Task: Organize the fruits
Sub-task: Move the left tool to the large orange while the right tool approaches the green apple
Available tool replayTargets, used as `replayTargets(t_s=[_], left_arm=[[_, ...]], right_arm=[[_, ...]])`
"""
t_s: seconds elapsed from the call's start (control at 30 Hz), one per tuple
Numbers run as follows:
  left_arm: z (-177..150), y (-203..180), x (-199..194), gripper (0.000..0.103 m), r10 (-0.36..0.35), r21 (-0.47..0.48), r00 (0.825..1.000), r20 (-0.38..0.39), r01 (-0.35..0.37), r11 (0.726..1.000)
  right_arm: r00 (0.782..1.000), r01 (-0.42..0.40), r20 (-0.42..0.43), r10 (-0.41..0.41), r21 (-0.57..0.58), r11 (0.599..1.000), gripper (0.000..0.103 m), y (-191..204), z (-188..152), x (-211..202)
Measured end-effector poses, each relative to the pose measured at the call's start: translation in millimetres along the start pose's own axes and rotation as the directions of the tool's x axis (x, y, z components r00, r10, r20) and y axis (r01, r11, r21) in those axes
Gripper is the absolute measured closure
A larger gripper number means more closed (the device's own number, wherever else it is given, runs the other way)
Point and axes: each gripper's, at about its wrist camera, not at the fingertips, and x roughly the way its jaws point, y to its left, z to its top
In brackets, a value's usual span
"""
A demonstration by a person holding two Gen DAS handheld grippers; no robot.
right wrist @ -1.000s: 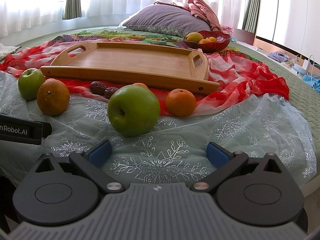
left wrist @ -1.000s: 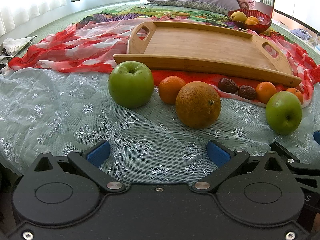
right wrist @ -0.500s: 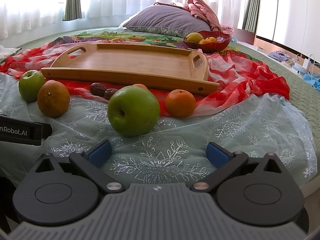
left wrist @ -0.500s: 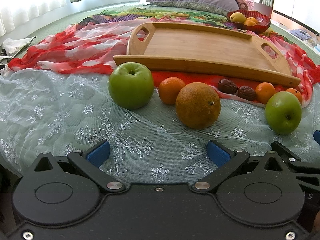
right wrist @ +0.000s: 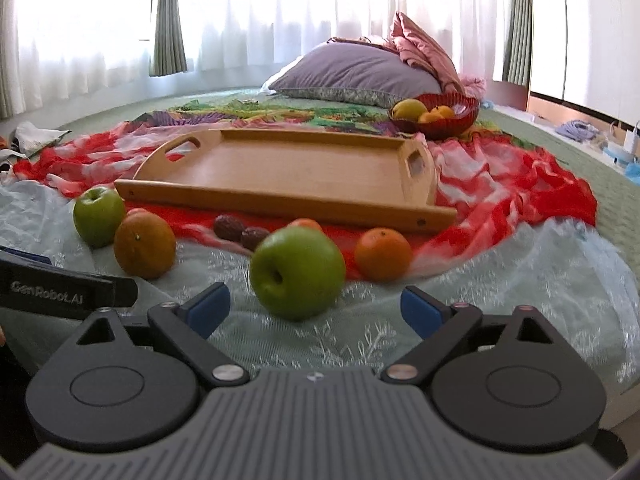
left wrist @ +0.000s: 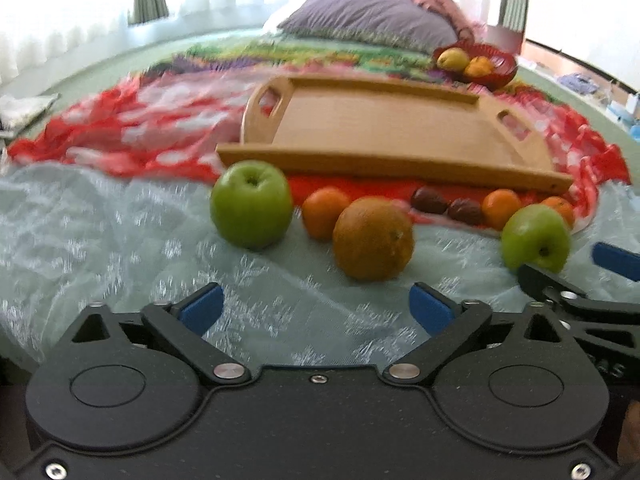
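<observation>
My left hand-held gripper (left wrist: 316,306) has its blue pads spread wide with only the pale snowflake net cloth (left wrist: 120,248) between them; its jaws have just been closing a little. My right hand-held gripper (right wrist: 315,306) stands the same way, jaws wide, just narrowed slightly, gripping nothing.

Right ahead of the right one, almost at its tips, sits a glossy green apple (right wrist: 298,272) lying on its side, stem dimple facing me. Just beyond and to the right of it is a small tangerine (right wrist: 383,254). Ahead of the left gripper, slightly right, lies a large dull-skinned orange (left wrist: 373,238), brownish and mottled. Ahead and to the left of it stands a second green apple (left wrist: 251,204), upright, stem pit on top, with a small tangerine between the two. Two dark wrinkled dates (right wrist: 242,233) lie further back on the red cloth (right wrist: 500,184).

Beyond all the fruit sits the bare wooden tray (right wrist: 280,168) with cut-out handles. Farthest off, a red bowl (right wrist: 460,118) of fruit rests by a purple pillow (right wrist: 352,74) on the bed.
</observation>
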Motion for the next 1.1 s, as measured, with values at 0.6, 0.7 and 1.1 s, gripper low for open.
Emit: replayTargets(t_s=[0.6, 0.7, 1.1], left_arm=[[12, -16, 14, 0.057, -0.103, -0.007, 0.993, 0.051, 0.104, 0.995], [11, -18, 16, 0.059, -0.106, -0.016, 0.993, 0.061, 0.107, 0.994], [14, -16, -1, 0.063, -0.086, -0.009, 0.985, 0.152, 0.088, 0.996]], right_arm=[[1.000, -0.015, 0.021, 0.016, -0.041, 0.999, 0.035, 10, 7, 15], [1.000, -0.012, 0.025, 0.013, -0.050, 0.999, 0.041, 12, 7, 17], [0.999, -0.018, 0.037, 0.018, 0.021, 1.000, 0.043, 5, 11, 12]])
